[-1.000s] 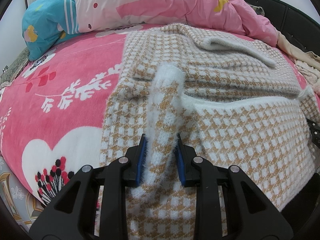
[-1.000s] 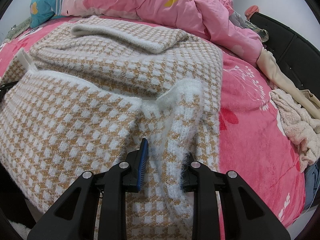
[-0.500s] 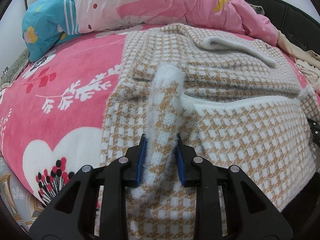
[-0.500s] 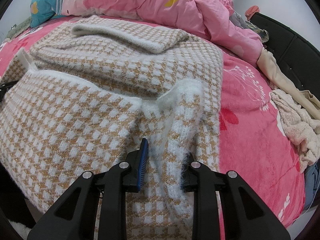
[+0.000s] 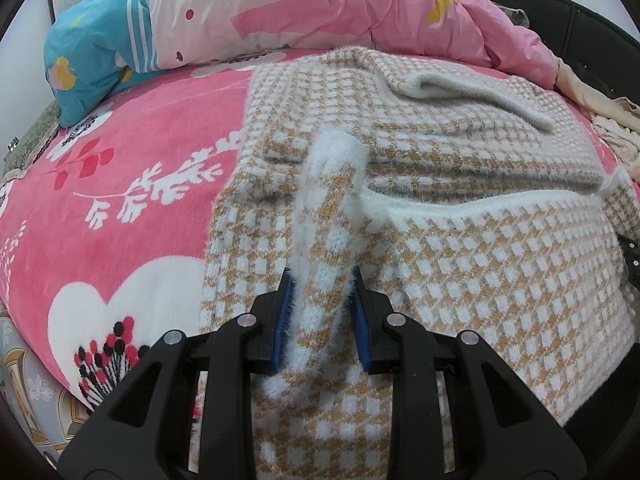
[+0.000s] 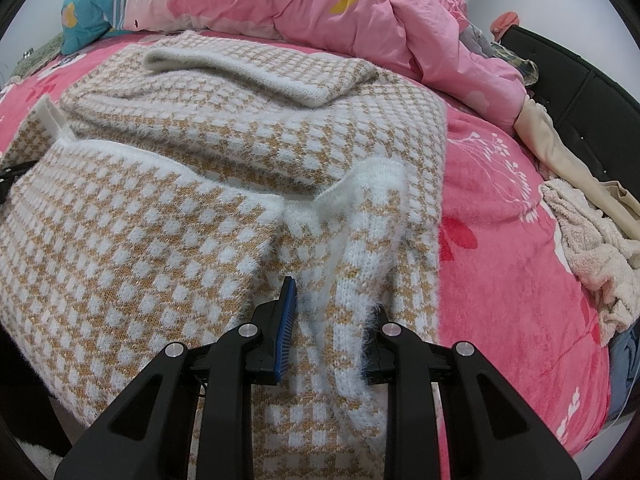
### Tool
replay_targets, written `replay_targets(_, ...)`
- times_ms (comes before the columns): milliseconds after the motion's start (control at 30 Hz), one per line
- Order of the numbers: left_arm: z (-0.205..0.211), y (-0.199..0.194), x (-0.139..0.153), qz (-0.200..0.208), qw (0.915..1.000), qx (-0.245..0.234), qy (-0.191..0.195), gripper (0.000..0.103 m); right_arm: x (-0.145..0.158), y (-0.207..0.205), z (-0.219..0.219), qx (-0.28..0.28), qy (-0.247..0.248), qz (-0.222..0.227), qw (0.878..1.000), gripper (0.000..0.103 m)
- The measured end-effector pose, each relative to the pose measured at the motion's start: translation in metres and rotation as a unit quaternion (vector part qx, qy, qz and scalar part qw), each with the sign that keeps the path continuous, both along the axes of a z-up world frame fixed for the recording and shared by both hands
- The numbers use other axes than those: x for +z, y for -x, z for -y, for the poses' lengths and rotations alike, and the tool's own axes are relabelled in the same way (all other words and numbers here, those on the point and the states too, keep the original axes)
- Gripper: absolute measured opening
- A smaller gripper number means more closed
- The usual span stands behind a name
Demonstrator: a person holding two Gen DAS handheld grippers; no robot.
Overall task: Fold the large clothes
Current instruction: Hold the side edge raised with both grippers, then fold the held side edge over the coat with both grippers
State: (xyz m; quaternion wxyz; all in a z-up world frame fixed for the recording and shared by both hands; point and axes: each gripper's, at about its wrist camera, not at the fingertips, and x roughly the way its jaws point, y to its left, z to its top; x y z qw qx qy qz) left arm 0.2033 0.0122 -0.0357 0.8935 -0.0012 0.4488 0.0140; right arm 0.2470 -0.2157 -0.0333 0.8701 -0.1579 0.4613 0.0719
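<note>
While each gripper pinches a raised ridge of hem, the left gripper and right gripper are both clamped on the near corners of the checked sweater — presumably to lift its lower edge evenly. Beyond, it lies spread on the pink blanket, sleeves folded across, near the crumpled duvet.

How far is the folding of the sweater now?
Done: the sleeves lie folded across the sweater on the bed. In hand: the left gripper and right gripper each pinch a bottom corner, hem raised partway. Left: carrying the hem up to the collar end and flattening it.
</note>
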Motion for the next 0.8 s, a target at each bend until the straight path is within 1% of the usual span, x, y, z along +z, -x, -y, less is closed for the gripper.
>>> replay_targets(433,0.002,0.002,-0.001,0.001,1.0,0.001,0.0,0.026,0.0,0.0,0.0,0.001,0.001,0.0,1.0,0.024)
replay_targets(633,-0.001,0.0,0.001,0.004,1.0,0.002,0.0,0.026,0.004,0.003,-0.001,-0.001,0.009,0.01,1.0,0.024)
replay_targets(700,0.001,0.001,0.0,0.004,1.0,0.001,-0.001,0.026,0.008,0.005,0.0,-0.004,0.013,0.018,1.0,0.023)
replay_targets(767,-0.001,0.001,0.001,0.005,1.0,0.001,0.001,0.025,0.014,0.008,0.0,-0.008,0.013,0.023,1.0,0.015)
replay_targets(800,0.0,0.001,0.001,0.005,1.0,0.001,0.002,0.025,0.016,0.008,0.002,-0.009,0.011,0.025,1.0,0.014)
